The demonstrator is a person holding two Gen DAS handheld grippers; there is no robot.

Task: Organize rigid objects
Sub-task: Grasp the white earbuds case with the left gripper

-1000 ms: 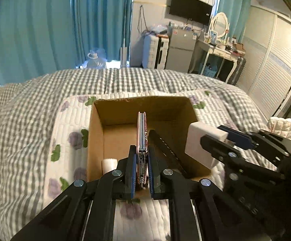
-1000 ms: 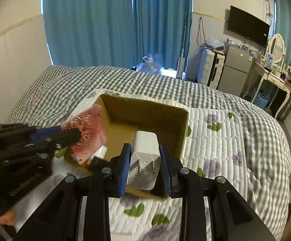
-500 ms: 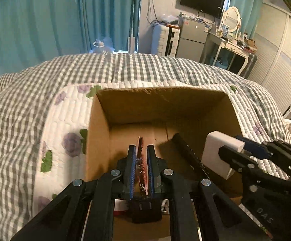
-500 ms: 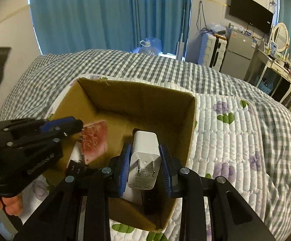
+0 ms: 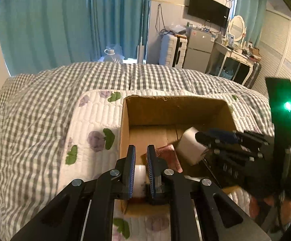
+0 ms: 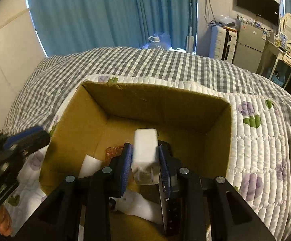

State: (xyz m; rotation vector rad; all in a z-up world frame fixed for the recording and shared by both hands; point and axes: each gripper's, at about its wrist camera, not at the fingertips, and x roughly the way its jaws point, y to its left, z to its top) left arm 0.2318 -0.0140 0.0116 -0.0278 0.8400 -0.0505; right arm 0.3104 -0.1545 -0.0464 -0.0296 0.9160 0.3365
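Since releasing red card (image 5: 168, 157) | left tool (image 5: 139, 160) empty; right tool (image 6: 145, 158) grips charger (image 6: 145, 146)

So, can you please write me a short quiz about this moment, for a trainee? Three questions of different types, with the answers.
1. True or false: the left gripper holds the red flat item.
2. What is between the jaws of the right gripper? A) white charger B) a remote control C) nothing
3. Fill in: the cardboard box stands on a ____.
Key: 1 false, its jaws are open and the item lies in the box. 2 A. 3 bed.
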